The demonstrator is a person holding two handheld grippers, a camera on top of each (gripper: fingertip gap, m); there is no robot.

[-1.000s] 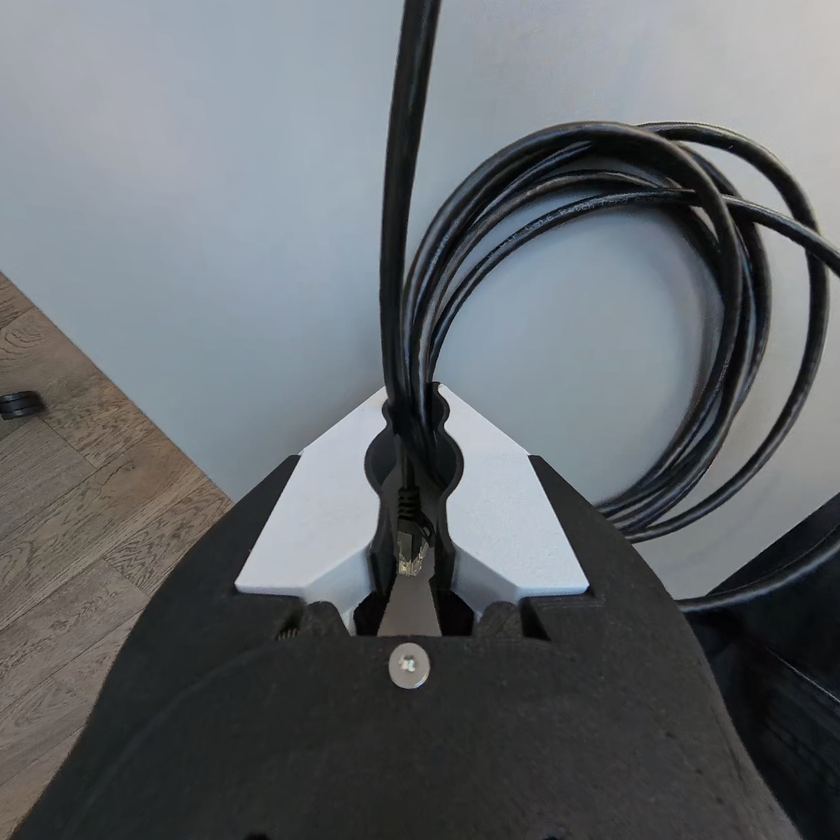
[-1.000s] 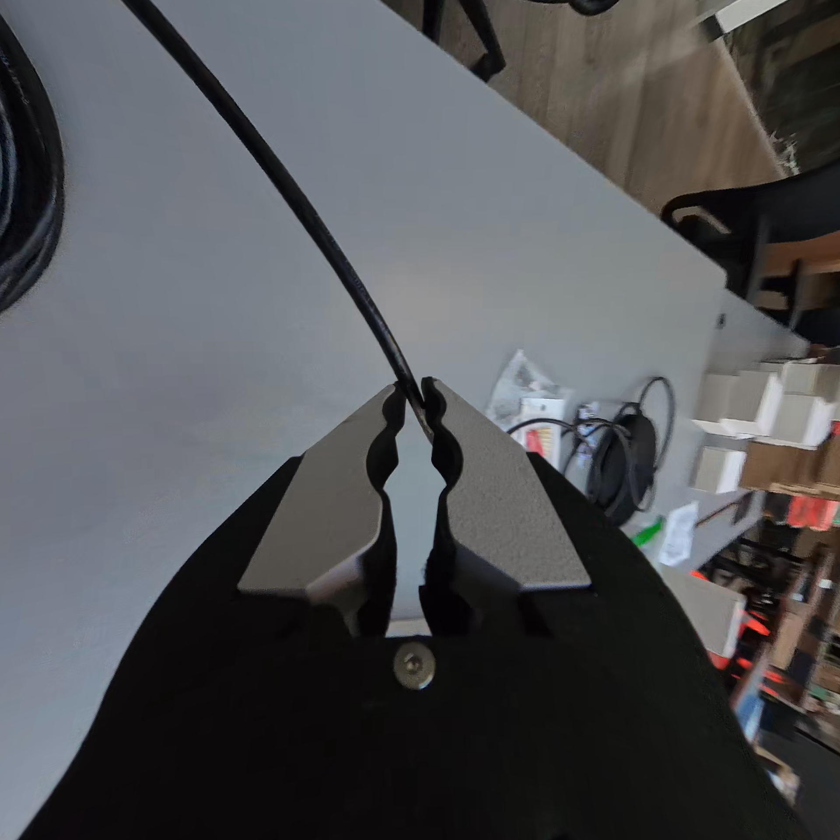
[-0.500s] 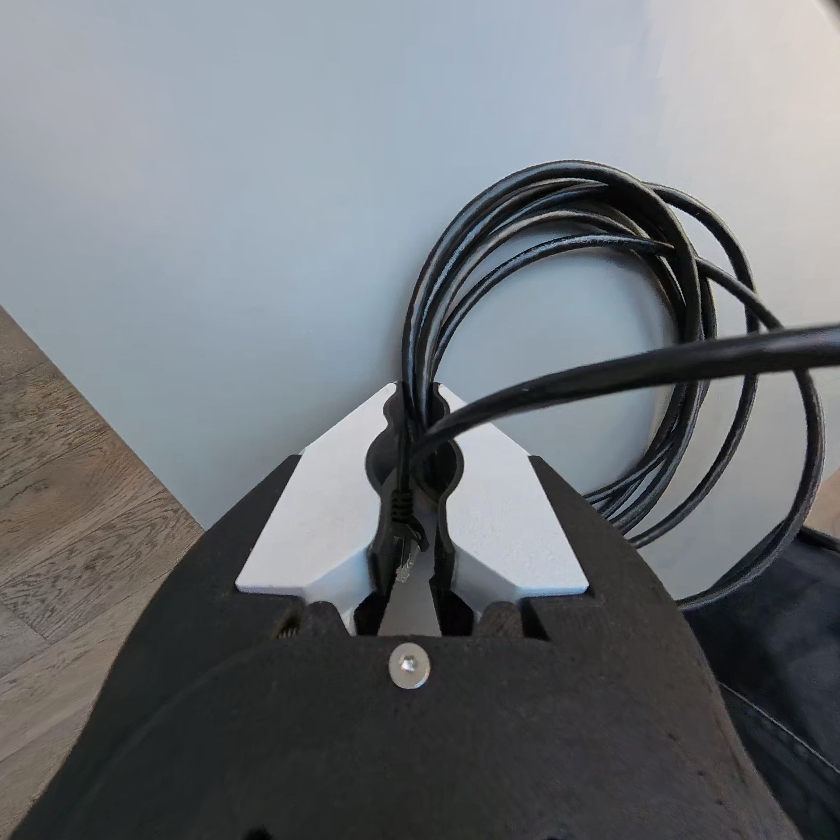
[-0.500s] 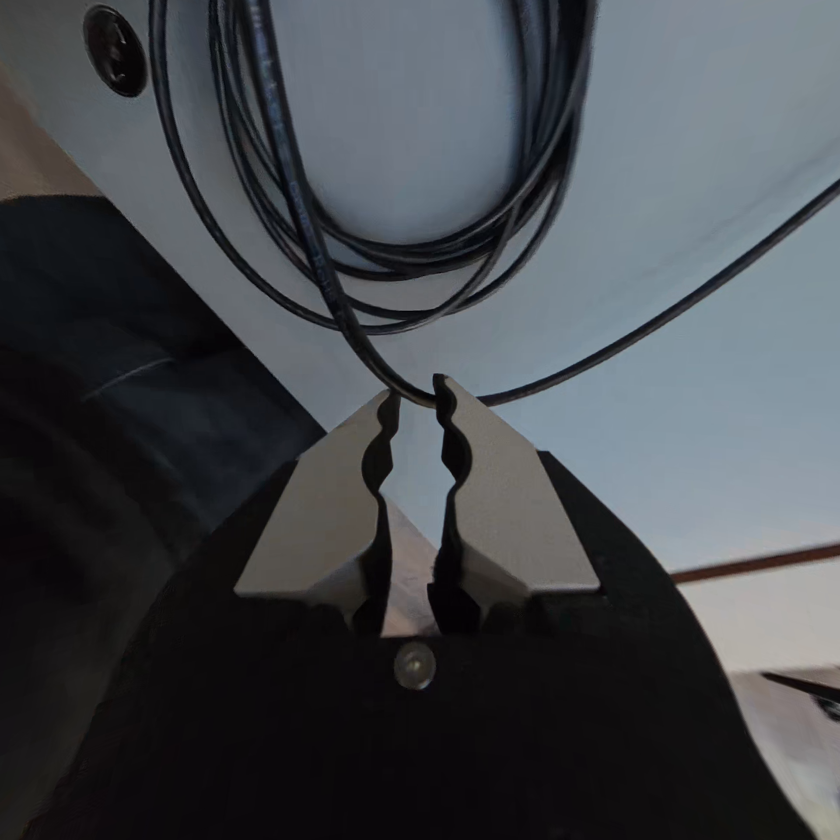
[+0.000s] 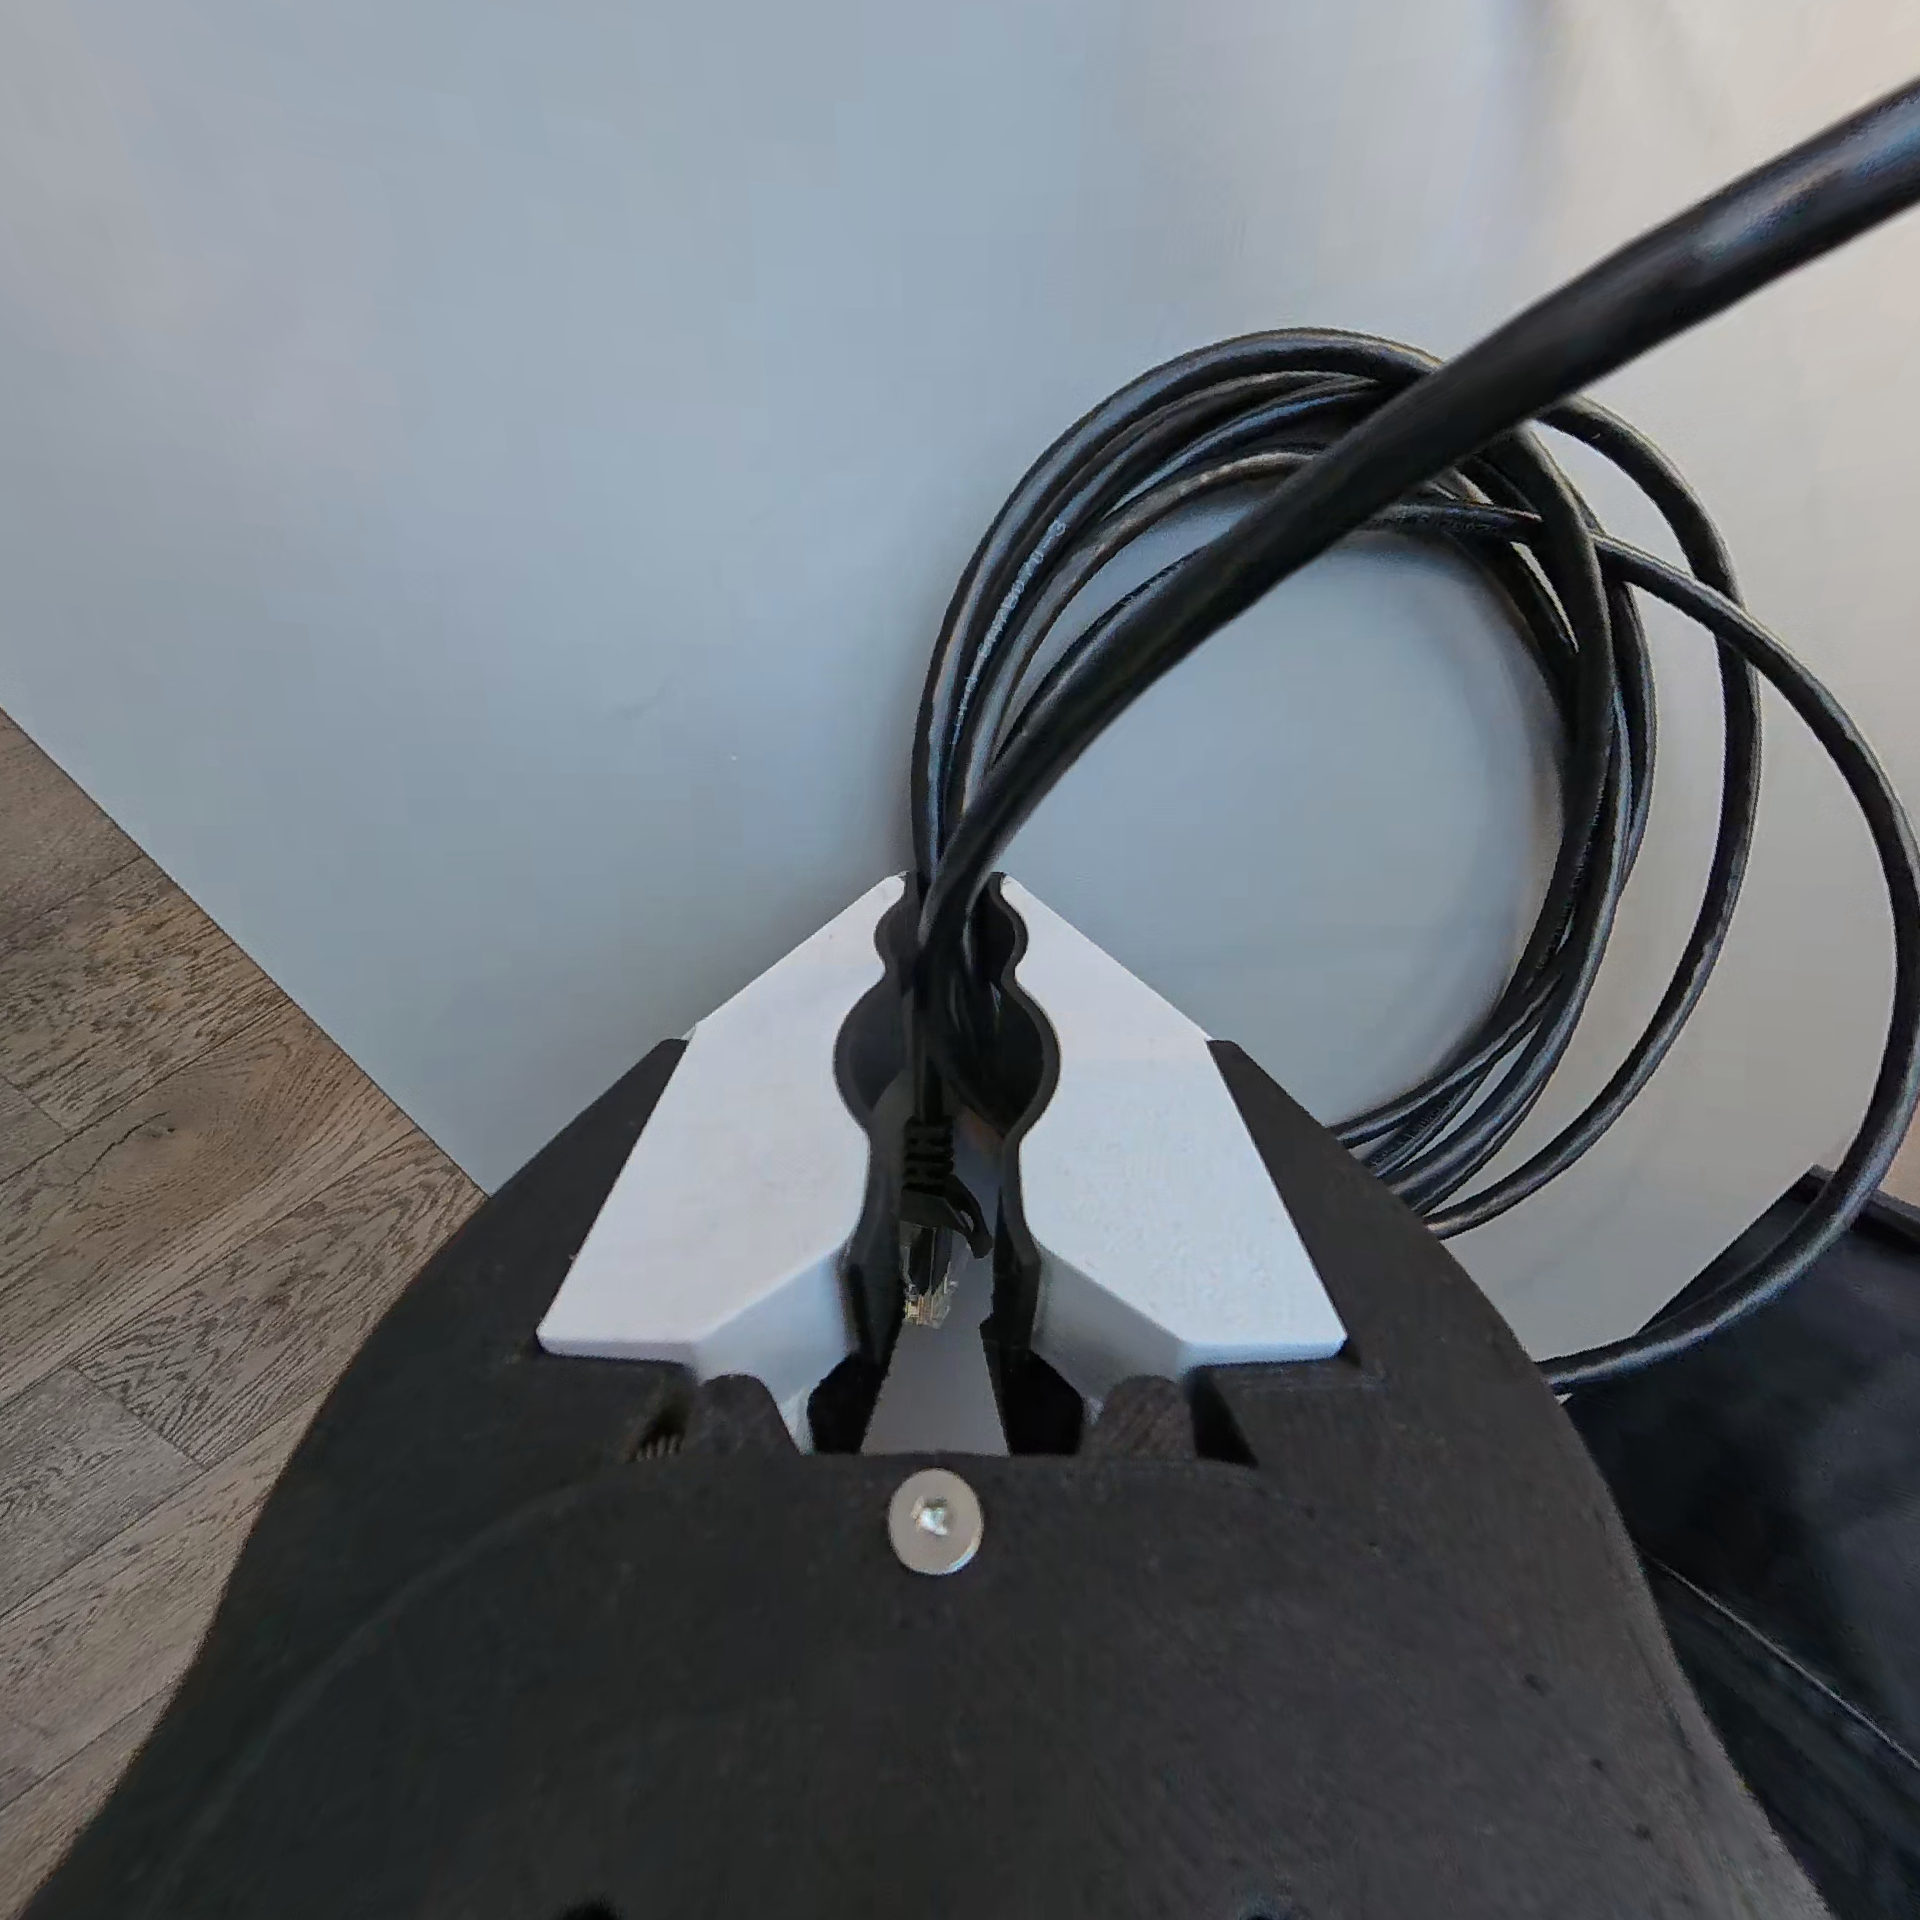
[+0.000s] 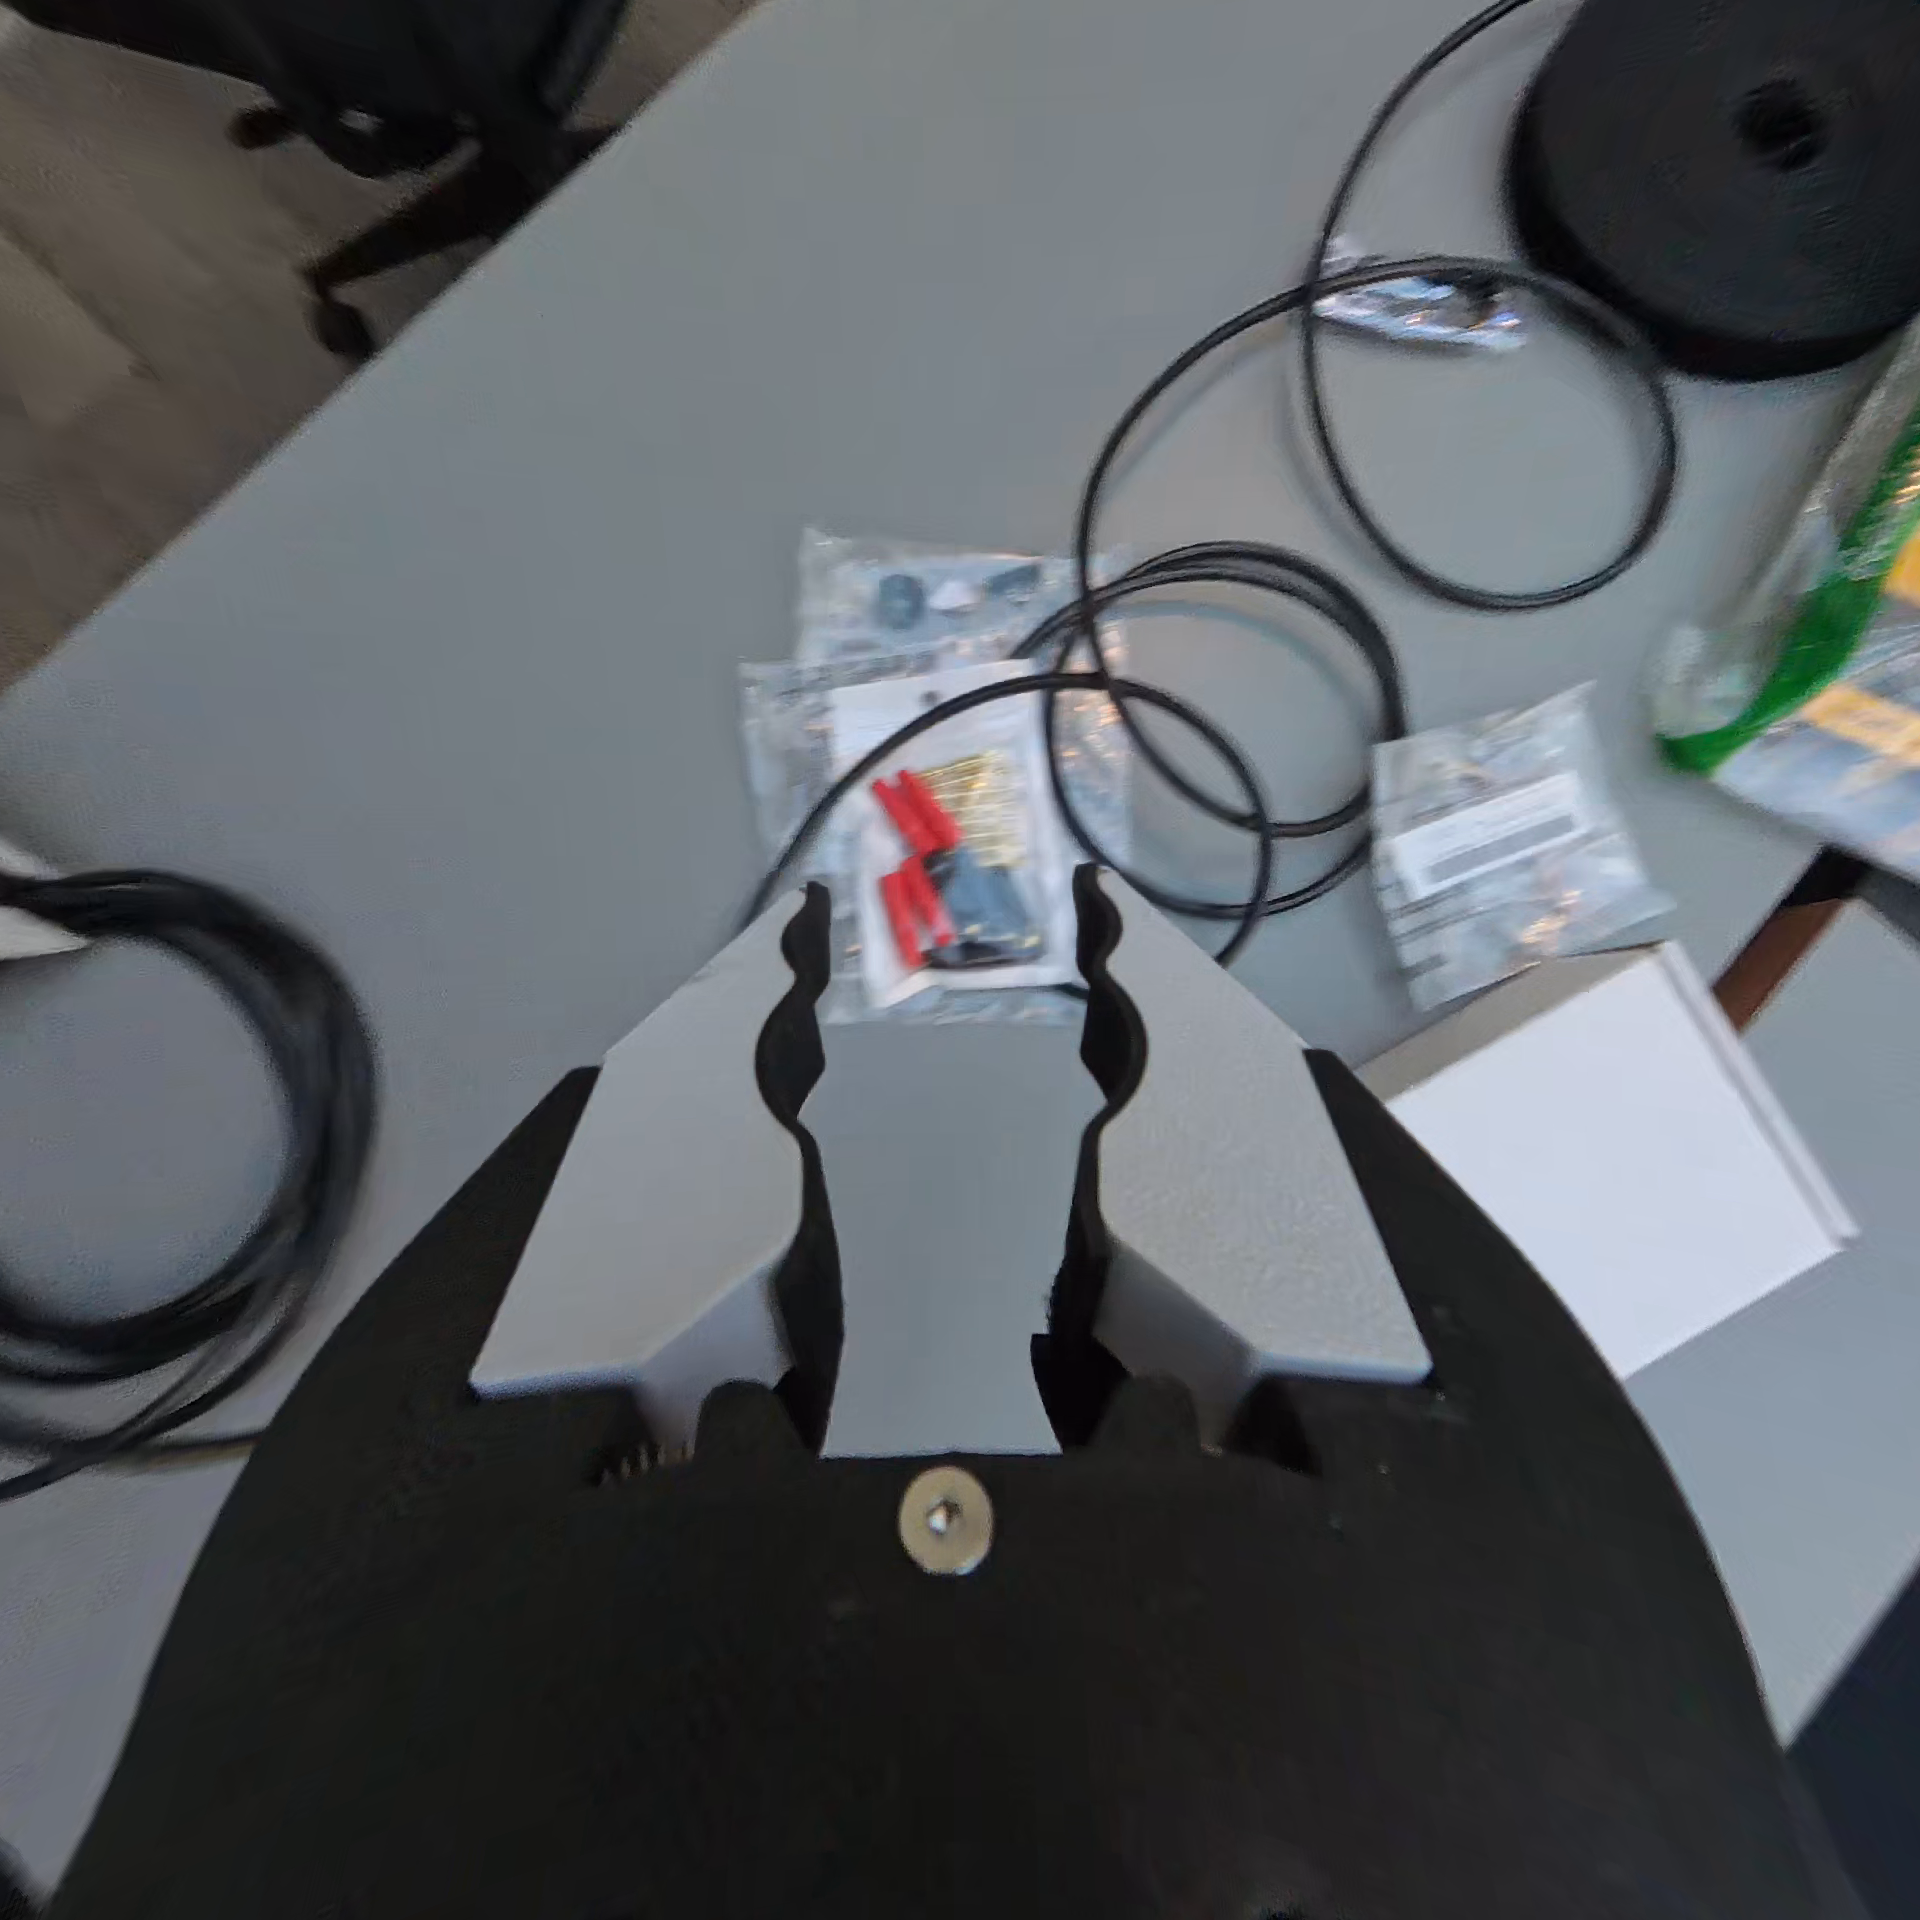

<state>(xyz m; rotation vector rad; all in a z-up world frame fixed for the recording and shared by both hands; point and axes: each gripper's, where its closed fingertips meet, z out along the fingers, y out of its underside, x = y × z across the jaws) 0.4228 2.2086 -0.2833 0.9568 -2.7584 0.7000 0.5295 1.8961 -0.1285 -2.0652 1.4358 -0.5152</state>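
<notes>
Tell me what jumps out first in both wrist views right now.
The left hand-held gripper is shut on a coiled black network cable, its clear plug sitting between the fingers. The right hand-held gripper is open and empty over the grey table, above a bag of red connectors.

Soft, even daylight fills both views, with faint shadows and no glare. The right wrist view is motion-blurred; straight edges bow toward the corners.
</notes>
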